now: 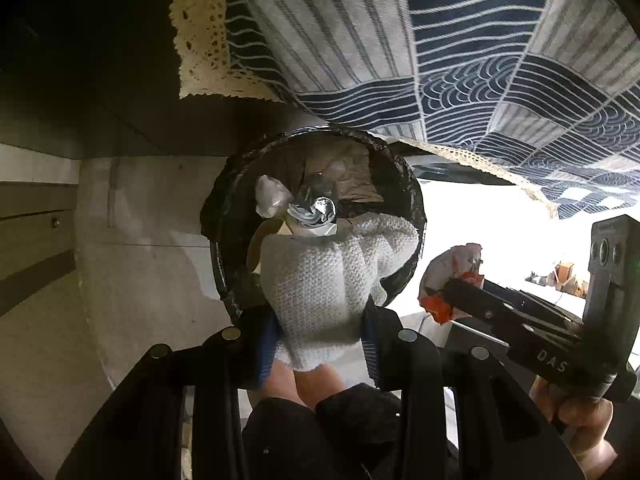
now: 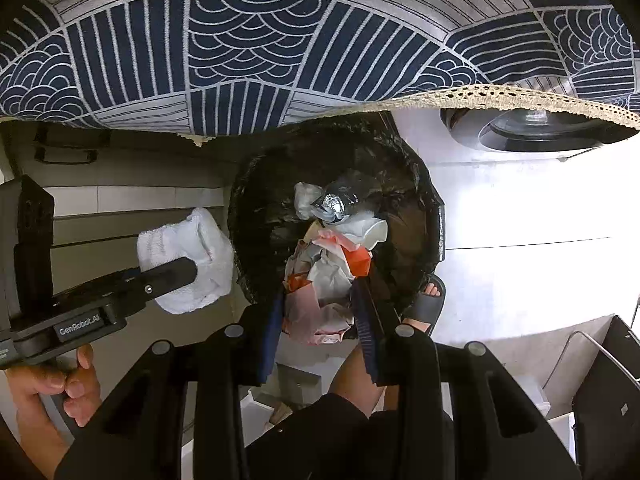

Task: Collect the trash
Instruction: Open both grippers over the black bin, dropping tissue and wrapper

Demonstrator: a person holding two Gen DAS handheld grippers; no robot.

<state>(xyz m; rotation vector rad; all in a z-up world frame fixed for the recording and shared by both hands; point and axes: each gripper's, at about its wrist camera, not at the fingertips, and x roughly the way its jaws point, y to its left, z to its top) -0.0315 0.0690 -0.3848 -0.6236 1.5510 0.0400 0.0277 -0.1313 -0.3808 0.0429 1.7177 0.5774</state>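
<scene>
Over bin [image 1: 224, 216] | left claw [image 1: 320, 320] down, gripping cloth [image 1: 328, 276] | right claw [image 2: 320, 304] down, gripping paper [image 2: 324, 280]

One bin [image 1: 224, 216], bag-lined; one white cloth wad [image 1: 320, 280]; one crumpled wrapper [image 2: 320, 280]; two tools [image 1: 320, 308] [image 2: 320, 300]; one patterned tablecloth [image 2: 280, 60].

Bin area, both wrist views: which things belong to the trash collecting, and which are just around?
Job:
- black-lined bin
- white cloth wad in left tool
- crumpled red-and-white paper in right tool
- foil scrap already in bin

Just around:
- patterned tablecloth
- round lidded appliance
- sandalled foot
</scene>
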